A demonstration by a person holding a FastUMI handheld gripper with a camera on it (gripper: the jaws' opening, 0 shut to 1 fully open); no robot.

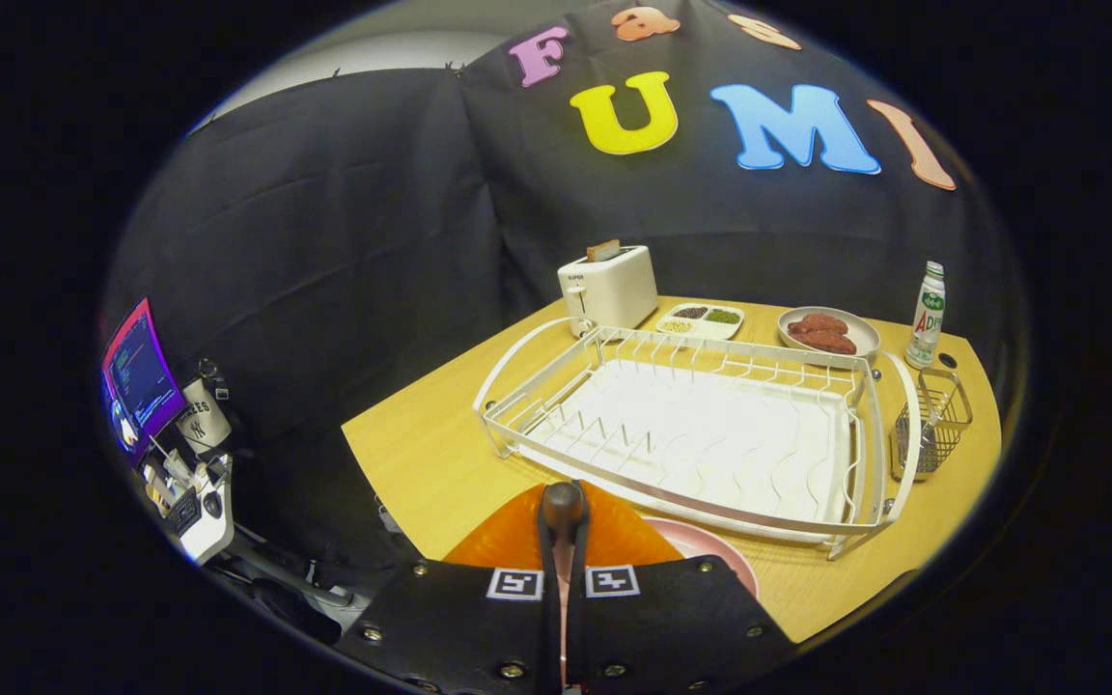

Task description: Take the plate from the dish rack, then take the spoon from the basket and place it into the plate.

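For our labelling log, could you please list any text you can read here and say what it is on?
Toaster: small brand mark, too blurred to read.
Bottle: label print, too small to read.
Mug: lettering, partly hidden, not readable.
Gripper: square markers only, no words; its fingers stand nearly together around a dark-knobbed handle.

The gripper sits at the near edge of the scene, pointing forward toward the far side. Its two fingers lie close together, almost parallel, with only a thin gap between them. They are pressed from left and right on a slim handle that ends in a dark rounded knob just ahead of the fingertips. The gripper is held level, tilted slightly downward.
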